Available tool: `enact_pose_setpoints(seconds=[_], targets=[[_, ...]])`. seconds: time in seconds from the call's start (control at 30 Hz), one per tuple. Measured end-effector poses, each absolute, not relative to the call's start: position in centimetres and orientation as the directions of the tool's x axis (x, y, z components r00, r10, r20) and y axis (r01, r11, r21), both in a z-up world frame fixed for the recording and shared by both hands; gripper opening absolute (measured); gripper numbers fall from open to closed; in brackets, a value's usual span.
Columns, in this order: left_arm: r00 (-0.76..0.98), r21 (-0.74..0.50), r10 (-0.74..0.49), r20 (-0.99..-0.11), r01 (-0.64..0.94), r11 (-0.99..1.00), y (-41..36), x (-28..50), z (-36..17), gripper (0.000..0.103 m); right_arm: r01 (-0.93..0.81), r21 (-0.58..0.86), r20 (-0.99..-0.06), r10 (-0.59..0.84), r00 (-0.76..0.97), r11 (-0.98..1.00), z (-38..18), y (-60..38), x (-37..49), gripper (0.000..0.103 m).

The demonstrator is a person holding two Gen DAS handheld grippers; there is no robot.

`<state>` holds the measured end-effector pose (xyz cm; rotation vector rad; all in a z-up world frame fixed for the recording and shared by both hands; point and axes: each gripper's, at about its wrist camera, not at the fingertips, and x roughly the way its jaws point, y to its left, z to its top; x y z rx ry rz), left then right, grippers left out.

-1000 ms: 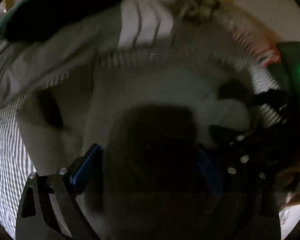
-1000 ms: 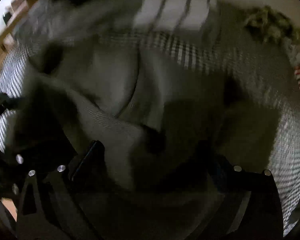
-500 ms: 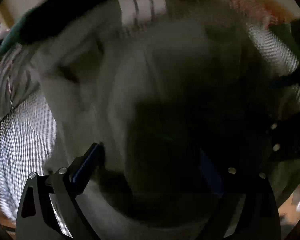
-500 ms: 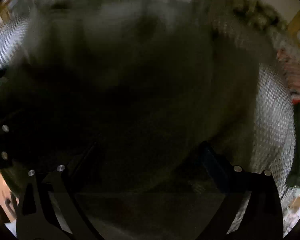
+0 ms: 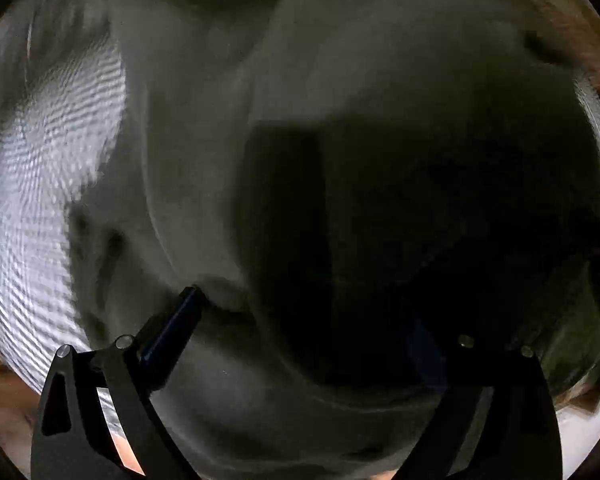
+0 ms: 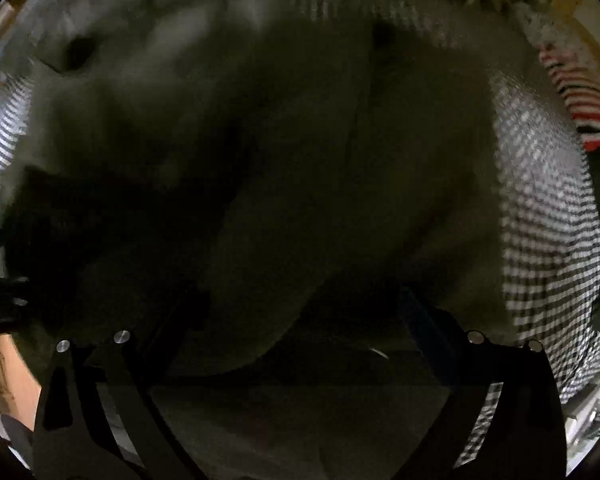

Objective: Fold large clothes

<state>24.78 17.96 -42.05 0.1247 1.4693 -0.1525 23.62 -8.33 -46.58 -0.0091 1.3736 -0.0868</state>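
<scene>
Garment: a large pale grey garment (image 5: 380, 60) fills both wrist views; it lies bunched over the checked cloth (image 5: 32, 200), which shows past the garment's left and right edges.
Handling: judged soft, limp and light for its size, with thick rounded folds; it should drape and sag from any single hold, so two holds spread apart suit it better than one.
Where to hold: a hem or an outer edge of the garment, near where it meets the checked cloth; the bulging middle would only gather more layers.
Left gripper (image 5: 300, 320): low and close over the garment, pointing along it; its jaws stand apart with cloth bulging up between them, the right one lost in shadow.
Right gripper (image 6: 300, 320): likewise low over the garment; its jaws are apart, with a dark fold rising between them. Whether either pinches anything I cannot tell.
Beyond the garment: a red-and-white striped item (image 6: 580, 112) lies at the far right edge of the checked cloth.
Picture quality: dark and smeared, so fine detail is unreadable.
</scene>
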Motion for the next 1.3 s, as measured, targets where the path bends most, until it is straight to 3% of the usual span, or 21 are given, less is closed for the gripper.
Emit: enact_pose_setpoints(seconds=[0.23,0.33,0.4,0.53,0.63,0.8,1.0,1.3], targets=[[0.095,-0.042,-0.059,-0.994,0.173,0.984,17.9,23.9,-43.1,0.099,0.033,-0.033,-0.98,-0.039,0.193,0.999,-48.3,-8.4,24.1,0.1],[0.091,-0.082,-0.097,-0.991,0.159,0.984,18.3,23.3,-42.5,0.098,0.038,-0.025,-0.975,-0.032,0.219,0.999,-46.6,-8.4,23.4,0.1],[0.129,-0.165,-0.185,-0.974,0.152,0.974,19.6,22.9,-40.7,0.098,0.057,0.017,-0.958,0.0,0.288,0.998,-44.0,-9.1,22.3,0.1],[0.192,-0.22,-0.247,-0.95,0.152,0.964,23.1,18.8,-39.0,0.098,0.21,0.061,-0.941,-0.014,0.337,0.976,-40.3,-13.6,16.7,0.1],[0.177,-0.21,-0.227,-0.958,0.111,0.971,25.9,15.3,-40.4,0.098,0.367,0.037,-0.967,-0.059,0.247,0.929,-41.3,-17.6,11.6,0.1],[0.151,-0.173,-0.191,-0.97,0.125,0.977,28.0,8.0,-42.4,0.098,0.514,0.172,-0.98,0.092,0.178,0.84,-44.3,-20.7,3.7,0.1],[0.128,-0.246,-0.25,-0.96,0.042,0.968,29.0,-0.7,-43.8,0.098,0.423,0.222,-0.971,0.161,0.176,0.879,-47.3,-19.1,0.0,0.1],[0.149,-0.169,-0.172,-0.974,0.034,0.985,30.4,-6.3,-46.7,0.098,0.407,0.345,-0.936,0.279,0.215,0.846,-49.7,-20.0,-5.9,0.1]])
